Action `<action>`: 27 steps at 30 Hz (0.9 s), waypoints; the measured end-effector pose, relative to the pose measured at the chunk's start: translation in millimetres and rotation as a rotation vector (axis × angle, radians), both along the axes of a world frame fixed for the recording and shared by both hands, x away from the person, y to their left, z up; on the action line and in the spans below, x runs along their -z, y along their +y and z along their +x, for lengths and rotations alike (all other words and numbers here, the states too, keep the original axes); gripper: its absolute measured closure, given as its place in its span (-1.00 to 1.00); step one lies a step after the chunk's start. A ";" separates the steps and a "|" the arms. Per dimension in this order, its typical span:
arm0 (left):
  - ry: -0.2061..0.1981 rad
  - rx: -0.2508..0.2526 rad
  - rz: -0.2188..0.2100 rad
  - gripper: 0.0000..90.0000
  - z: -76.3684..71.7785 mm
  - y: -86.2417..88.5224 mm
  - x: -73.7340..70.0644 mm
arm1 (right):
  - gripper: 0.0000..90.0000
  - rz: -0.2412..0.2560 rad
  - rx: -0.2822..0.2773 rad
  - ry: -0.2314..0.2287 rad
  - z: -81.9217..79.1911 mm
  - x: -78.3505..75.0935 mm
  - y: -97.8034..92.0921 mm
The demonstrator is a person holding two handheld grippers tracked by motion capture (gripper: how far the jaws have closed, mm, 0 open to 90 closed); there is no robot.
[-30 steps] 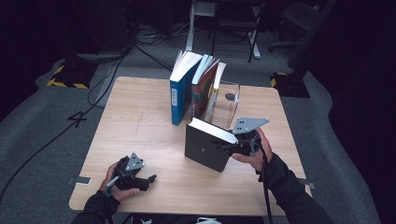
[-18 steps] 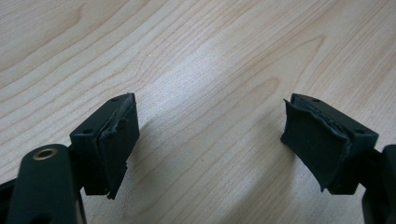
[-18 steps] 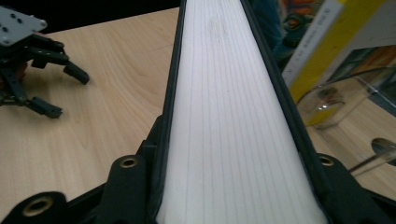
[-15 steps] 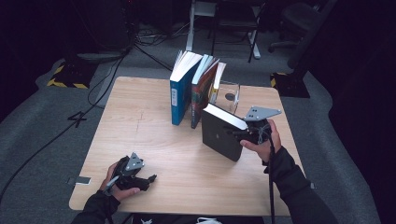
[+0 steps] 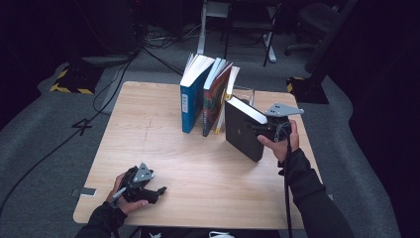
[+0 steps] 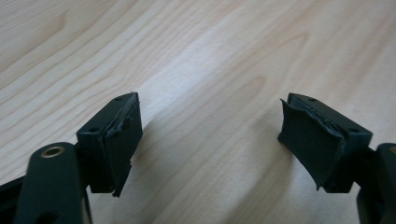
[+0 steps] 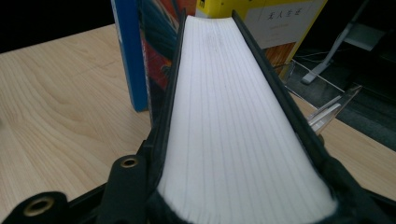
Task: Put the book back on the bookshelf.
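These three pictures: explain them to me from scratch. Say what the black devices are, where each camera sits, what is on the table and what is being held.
No robot arm is at work here. A person holds a pair of hand-operated tongs in each hand.

The high view looks down from above the person's side of the wooden table. The other two pictures come from small cameras riding on the tongs, looking along their black jaws.

The left tongs rest low near the table's front edge. In the left gripper view their jaws stand wide apart with bare wood between them.

The right tongs are clamped on a black book, tilted, its white page edge facing that camera.

Behind it stand a blue book, a colourful book and a yellow book, beside a clear stand.
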State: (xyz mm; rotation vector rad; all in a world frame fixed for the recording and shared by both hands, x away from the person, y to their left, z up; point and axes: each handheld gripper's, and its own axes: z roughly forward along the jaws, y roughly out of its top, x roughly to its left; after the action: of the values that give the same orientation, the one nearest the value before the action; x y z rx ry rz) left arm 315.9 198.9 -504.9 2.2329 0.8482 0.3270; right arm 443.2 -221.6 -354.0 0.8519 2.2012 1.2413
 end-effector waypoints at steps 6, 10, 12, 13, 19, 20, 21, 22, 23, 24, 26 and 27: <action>-0.001 0.022 0.001 -0.52 -1.3 -1.7 -0.1 | 0.20 0.011 0.037 0.001 2.3 -4.6 2.9; -0.002 0.026 0.003 -0.52 -1.8 -1.9 -0.2 | 0.20 0.005 0.058 -0.022 -1.2 -5.2 -0.3; -0.002 0.027 0.003 -0.52 -1.8 -2.0 -0.1 | 0.20 0.015 0.072 -0.024 -1.9 -6.3 -6.9; -0.002 0.027 0.003 -0.52 -1.8 -2.0 -0.1 | 0.20 0.015 0.072 -0.024 -1.9 -6.3 -6.9; 0.001 0.028 0.005 -0.52 -1.6 -2.5 -0.2 | 0.19 0.069 0.138 -0.008 5.4 -4.6 -19.4; 0.001 0.028 0.005 -0.52 -1.6 -2.5 -0.2 | 0.19 0.069 0.138 -0.008 5.4 -4.6 -19.4; 0.000 0.028 0.006 -0.52 -1.5 -2.5 -0.3 | 0.19 0.072 0.142 -0.008 6.6 -4.1 -20.3; 0.000 0.028 0.006 -0.52 -1.5 -2.5 -0.3 | 0.19 0.088 0.154 -0.001 10.3 -2.9 -21.6; 0.000 0.028 0.006 -0.52 -1.5 -2.5 -0.3 | 0.19 0.086 0.156 -0.002 11.2 -2.7 -21.6; 0.000 0.028 0.006 -0.52 -1.5 -2.5 -0.3 | 0.19 0.082 0.158 -0.006 12.6 -2.3 -21.4; 0.000 0.028 0.006 -0.52 -1.5 -2.5 -0.3 | 0.19 0.084 0.176 -0.007 16.5 -2.5 -22.2; 0.000 0.028 0.005 -0.52 -1.5 -2.5 -0.3 | 0.19 0.084 0.180 -0.010 17.9 -2.4 -22.4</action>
State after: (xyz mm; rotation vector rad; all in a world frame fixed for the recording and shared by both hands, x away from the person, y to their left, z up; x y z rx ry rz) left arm 314.5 196.4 -504.6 2.2479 0.8162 0.3161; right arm 461.1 -243.9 -351.6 1.0492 2.0268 1.2537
